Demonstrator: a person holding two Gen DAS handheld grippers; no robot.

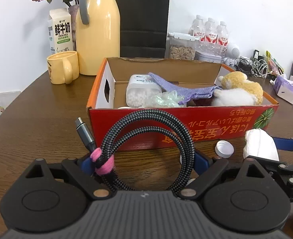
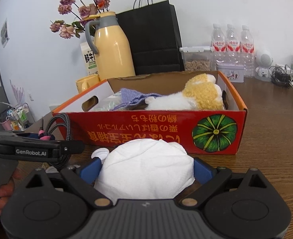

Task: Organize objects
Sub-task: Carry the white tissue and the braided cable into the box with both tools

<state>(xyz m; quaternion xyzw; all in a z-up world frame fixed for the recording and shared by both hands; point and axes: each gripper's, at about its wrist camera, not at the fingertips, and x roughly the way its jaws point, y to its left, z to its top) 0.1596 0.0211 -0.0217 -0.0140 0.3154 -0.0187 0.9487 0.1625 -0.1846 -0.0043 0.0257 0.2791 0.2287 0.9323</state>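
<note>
A coiled grey-and-black braided charging cable, bound with a pink tie, stands between the blue pads of the left claw just in front of the red, orange-rimmed cardboard box on the brown wooden worktop; the jaws stand wide around the coil, and whether the pads press on it cannot be told. To the right along the box's near wall, the right claw is clamped on a crumpled white tissue wad, which bulges between its blue pads, also just in front of the box. A small white round cap lies on the worktop between the two, close to the box's front wall. Inside the box already lie a yellow-and-white plush toy, a lilac knitted pouch, a clear plastic jar of white beads and a pale green crinkled bundle, so the sorting appears well under way. Still outside the box, by this view, are the cable, the tissue and the cap, each seemingly awaiting a lift over the near wall. Behind the box stand a pale yellow thermos jug, a yellow ceramic mug, a milk carton and a black paper bag.
</note>
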